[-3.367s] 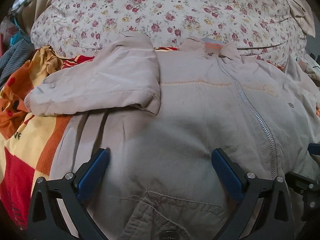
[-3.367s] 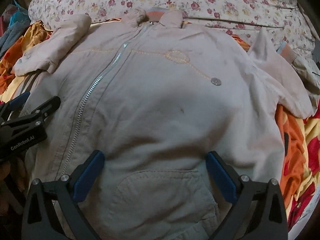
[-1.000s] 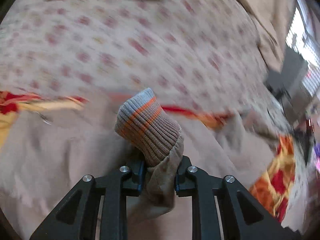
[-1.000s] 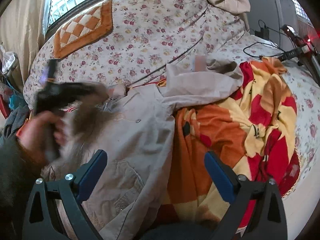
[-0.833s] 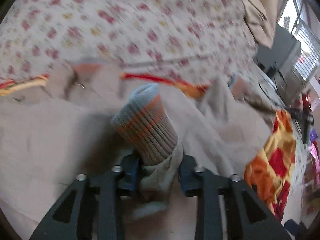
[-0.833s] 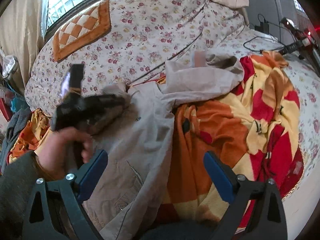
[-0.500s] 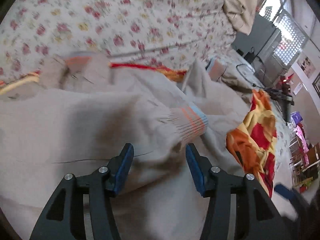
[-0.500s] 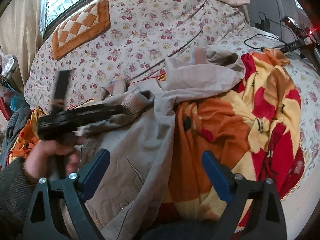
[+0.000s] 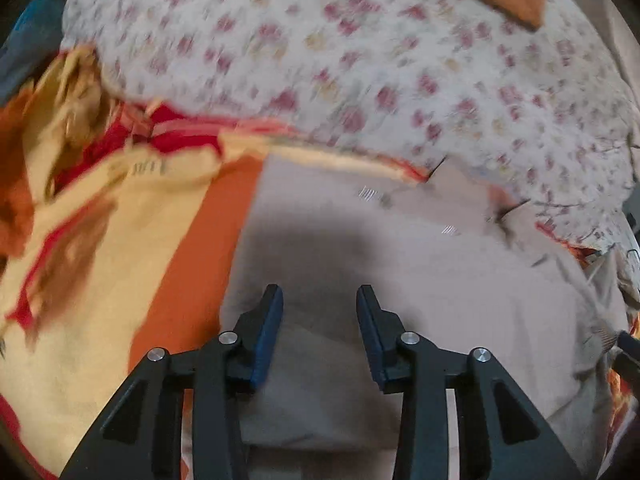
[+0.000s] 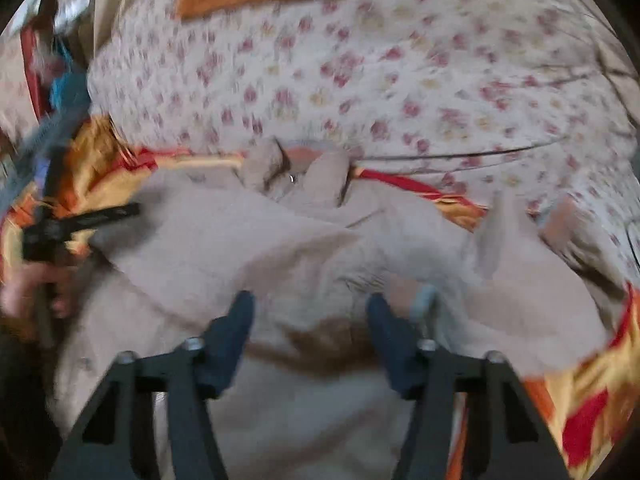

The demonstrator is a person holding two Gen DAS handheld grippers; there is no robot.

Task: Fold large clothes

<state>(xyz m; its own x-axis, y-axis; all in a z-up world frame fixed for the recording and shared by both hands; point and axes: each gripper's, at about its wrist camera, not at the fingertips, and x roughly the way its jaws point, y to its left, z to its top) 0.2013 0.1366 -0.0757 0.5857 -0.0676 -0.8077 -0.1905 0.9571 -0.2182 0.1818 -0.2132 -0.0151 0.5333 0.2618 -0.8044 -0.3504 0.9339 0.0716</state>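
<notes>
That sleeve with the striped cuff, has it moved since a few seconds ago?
Yes. The sleeve, which earlier lay out past the zipper side near the blanket's edge, is now folded across the jacket chest, its cuff well below the collar.

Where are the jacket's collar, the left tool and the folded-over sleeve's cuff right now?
jacket collar (image 10: pixel 298 174): right wrist view, on the two raised collar flaps.
left tool (image 9: pixel 320 320): left wrist view, midway between its open fingertips, over the jacket body.
sleeve cuff (image 10: pixel 416 300): right wrist view, on the ribbed end by the right tool's finger.
</notes>
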